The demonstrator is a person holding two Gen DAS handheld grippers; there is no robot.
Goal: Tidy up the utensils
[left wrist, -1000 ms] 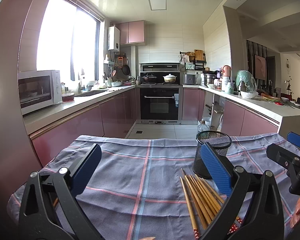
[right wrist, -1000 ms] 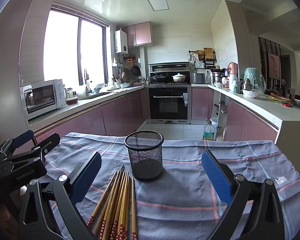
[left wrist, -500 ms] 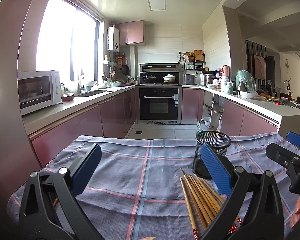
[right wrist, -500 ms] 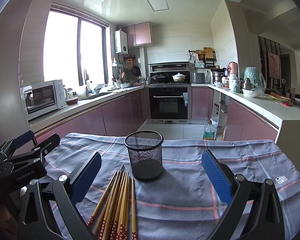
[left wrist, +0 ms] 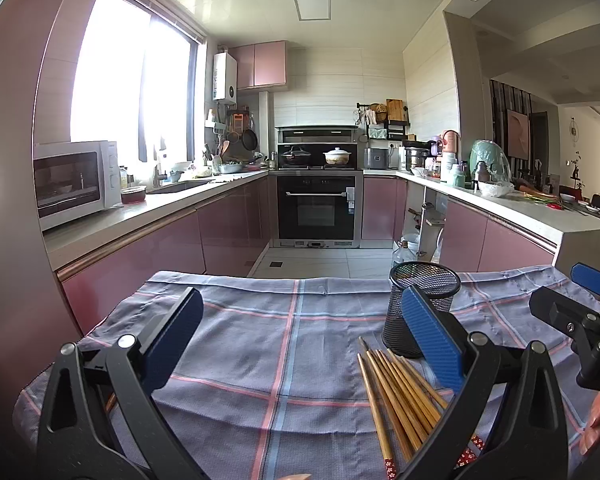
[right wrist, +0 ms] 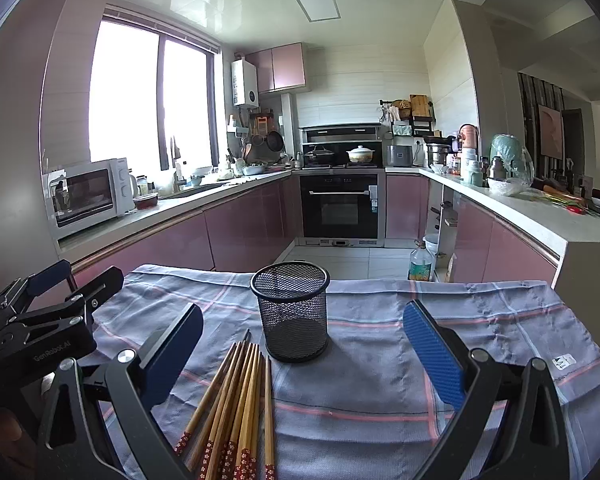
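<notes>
Several wooden chopsticks (right wrist: 240,408) with red flowered ends lie side by side on the plaid cloth (right wrist: 380,380), just in front of an empty black mesh cup (right wrist: 292,316) that stands upright. In the left wrist view the chopsticks (left wrist: 396,396) and the cup (left wrist: 416,308) are at the right. My left gripper (left wrist: 300,340) is open and empty above the cloth, left of the chopsticks. My right gripper (right wrist: 304,344) is open and empty, with the chopsticks and cup between its fingers' line of sight.
The cloth-covered table (left wrist: 260,340) ends at its far edge before a kitchen aisle. Pink cabinets and counters run on both sides, with a microwave (left wrist: 76,180) at the left and an oven (left wrist: 316,208) at the back.
</notes>
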